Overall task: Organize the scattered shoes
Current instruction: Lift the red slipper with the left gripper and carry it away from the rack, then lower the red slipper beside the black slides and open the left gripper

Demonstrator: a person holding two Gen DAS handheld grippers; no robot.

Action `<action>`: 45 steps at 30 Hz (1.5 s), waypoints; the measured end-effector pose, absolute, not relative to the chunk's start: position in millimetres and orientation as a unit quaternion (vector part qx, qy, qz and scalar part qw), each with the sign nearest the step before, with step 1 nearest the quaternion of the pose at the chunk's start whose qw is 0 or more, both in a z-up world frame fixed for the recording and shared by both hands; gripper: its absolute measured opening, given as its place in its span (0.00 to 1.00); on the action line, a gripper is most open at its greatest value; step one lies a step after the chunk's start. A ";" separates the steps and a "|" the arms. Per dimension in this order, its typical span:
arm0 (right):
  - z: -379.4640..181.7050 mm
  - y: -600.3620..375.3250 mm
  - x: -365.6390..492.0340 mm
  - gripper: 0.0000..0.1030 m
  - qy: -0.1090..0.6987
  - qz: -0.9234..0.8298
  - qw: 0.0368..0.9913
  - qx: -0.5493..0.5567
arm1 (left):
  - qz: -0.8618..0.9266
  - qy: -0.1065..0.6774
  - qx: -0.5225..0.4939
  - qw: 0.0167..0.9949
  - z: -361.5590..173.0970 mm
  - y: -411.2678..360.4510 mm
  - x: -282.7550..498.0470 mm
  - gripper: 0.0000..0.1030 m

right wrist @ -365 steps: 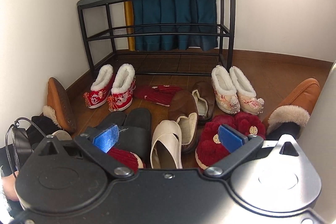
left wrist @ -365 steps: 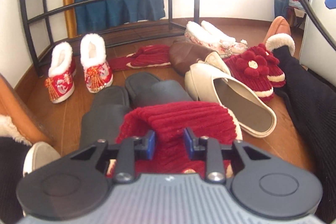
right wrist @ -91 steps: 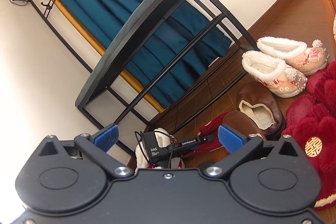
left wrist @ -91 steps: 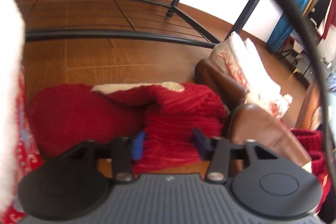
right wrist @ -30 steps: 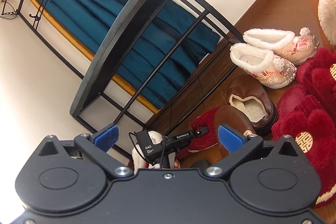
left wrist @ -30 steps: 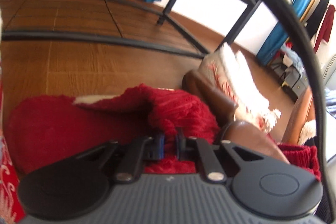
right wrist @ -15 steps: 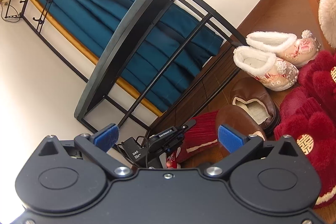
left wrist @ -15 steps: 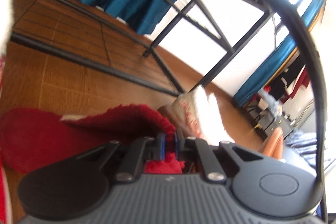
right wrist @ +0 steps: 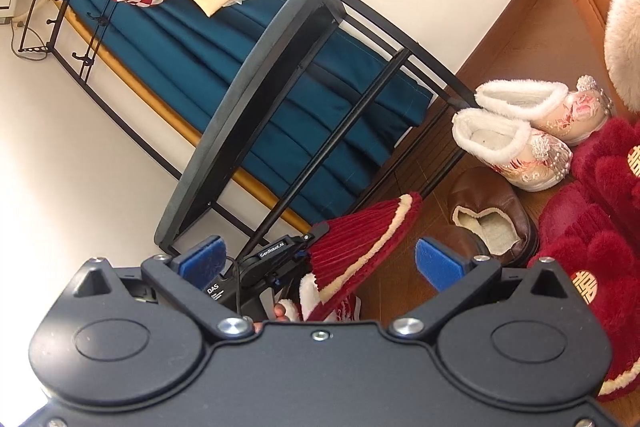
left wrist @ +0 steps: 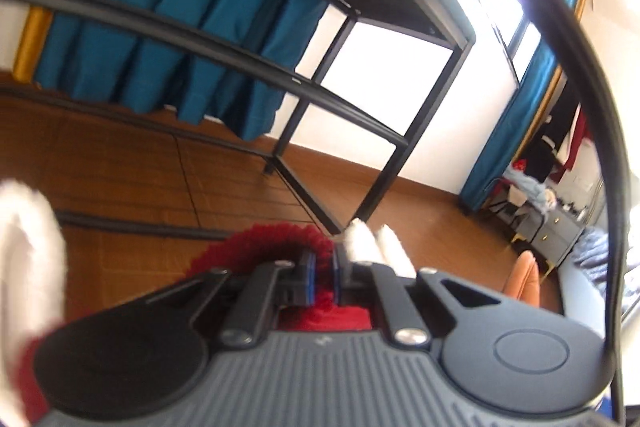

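My left claw (left wrist: pixel 322 277) is clamped on the red corduroy slipper (right wrist: pixel 360 239), held off the floor in front of the black shoe rack (right wrist: pixel 256 107). The wrist view is blurred, so the grip point looks like its upper edge. My right claw (right wrist: pixel 320 259) stands wide, empty. Brown slippers (right wrist: pixel 492 215) lie right.

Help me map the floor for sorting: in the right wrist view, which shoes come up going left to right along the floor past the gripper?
Red corduroy slipper held in the left gripper → brown leather slippers → white-furred embroidered shoes → dark red plush slippers.
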State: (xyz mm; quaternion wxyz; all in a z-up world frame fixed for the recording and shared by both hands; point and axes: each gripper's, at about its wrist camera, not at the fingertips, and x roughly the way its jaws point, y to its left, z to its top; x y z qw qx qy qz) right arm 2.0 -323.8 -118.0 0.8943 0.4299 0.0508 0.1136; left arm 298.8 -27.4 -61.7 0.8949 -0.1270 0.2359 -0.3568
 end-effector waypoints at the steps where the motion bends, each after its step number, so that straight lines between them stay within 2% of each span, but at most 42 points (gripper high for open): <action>1: -112.4 -323.7 -2.2 1.00 0.045 0.113 0.897 0.425 | -0.355 0.234 -0.112 0.898 -52.8 -30.2 289.4 0.07; 8: -54.6 -322.1 -48.6 1.00 0.018 0.109 0.929 0.353 | -0.365 0.238 -0.064 0.898 -11.7 -35.2 219.5 0.07; 17: 24.7 -309.1 -143.8 1.00 0.043 0.101 0.970 0.215 | -0.372 0.236 -0.042 0.897 19.4 -18.8 107.1 0.07; 22: 45.6 -298.0 -196.7 1.00 0.058 0.094 0.974 0.196 | -0.373 0.241 -0.018 0.896 22.1 -19.4 51.9 0.07; 28: 62.8 -286.9 -241.0 1.00 0.082 0.096 0.973 0.193 | -0.406 0.262 -0.004 0.876 4.6 -22.0 -14.9 0.07; 35: 65.3 -276.5 -276.3 1.00 0.105 0.094 0.974 0.178 | -0.445 0.314 -0.019 0.839 -45.7 -23.0 -71.4 0.07; 40: 56.4 -271.6 -281.8 1.00 0.127 0.091 0.974 0.163 | -0.442 0.339 -0.038 0.830 -77.6 -14.9 -84.0 0.07; 45: 40.0 -268.7 -269.6 1.00 0.158 0.086 0.971 0.158 | -0.440 0.323 0.004 0.838 -81.3 -15.8 -76.6 0.07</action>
